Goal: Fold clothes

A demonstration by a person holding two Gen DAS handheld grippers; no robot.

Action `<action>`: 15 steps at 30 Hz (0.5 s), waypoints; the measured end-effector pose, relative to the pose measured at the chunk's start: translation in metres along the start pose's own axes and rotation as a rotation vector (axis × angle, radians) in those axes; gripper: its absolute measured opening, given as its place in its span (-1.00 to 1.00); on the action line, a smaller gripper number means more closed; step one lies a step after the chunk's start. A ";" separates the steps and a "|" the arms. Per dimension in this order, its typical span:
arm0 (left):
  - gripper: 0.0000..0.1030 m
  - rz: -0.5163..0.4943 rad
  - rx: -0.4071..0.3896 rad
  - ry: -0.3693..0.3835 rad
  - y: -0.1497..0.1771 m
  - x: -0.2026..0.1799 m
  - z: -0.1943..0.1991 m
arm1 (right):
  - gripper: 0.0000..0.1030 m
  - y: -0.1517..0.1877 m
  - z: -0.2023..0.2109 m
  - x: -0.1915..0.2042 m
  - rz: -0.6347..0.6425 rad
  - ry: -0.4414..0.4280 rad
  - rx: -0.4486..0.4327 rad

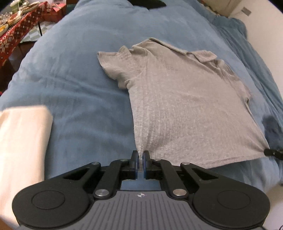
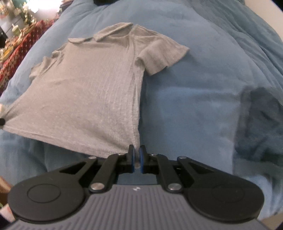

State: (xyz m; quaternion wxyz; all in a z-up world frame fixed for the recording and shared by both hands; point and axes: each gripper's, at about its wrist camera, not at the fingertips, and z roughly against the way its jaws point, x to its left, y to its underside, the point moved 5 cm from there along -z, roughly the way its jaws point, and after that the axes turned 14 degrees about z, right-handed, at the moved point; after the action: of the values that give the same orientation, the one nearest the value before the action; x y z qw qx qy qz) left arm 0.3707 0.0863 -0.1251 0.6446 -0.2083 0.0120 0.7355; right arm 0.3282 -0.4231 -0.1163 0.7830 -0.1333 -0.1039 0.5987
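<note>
A grey ribbed polo shirt (image 1: pixel 176 99) lies spread on a blue bedcover (image 1: pixel 76 88), collar at the far end. My left gripper (image 1: pixel 141 157) is shut on the shirt's near left hem corner, which is pulled up off the bed. In the right wrist view the same grey shirt (image 2: pixel 88 88) stretches away, and my right gripper (image 2: pixel 136 155) is shut on its near right hem corner. The hem hangs taut between the two corners. The tip of the right gripper (image 1: pixel 273 152) shows at the left view's right edge.
A folded cream cloth (image 1: pixel 21 141) lies on the bed at the left. A dark blue folded garment (image 2: pixel 261 123) lies at the right. A table with a red patterned cloth (image 1: pixel 16 33) and clutter stands beyond the bed's far left. A dark item (image 1: pixel 148 3) rests at the bed's far end.
</note>
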 end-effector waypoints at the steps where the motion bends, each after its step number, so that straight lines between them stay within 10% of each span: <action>1: -0.89 0.004 0.021 -0.004 0.009 0.001 0.003 | -0.90 0.007 0.002 0.000 -0.004 -0.002 0.020; 15: -0.89 0.114 0.230 -0.078 0.105 0.046 -0.033 | -0.89 0.087 -0.040 0.020 -0.033 -0.026 0.248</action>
State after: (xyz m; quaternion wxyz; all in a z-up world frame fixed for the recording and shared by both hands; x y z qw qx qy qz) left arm 0.2768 0.1022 -0.1964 0.6212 -0.1034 0.0830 0.7724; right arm 0.2676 -0.3855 -0.1829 0.8017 -0.0259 -0.0412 0.5957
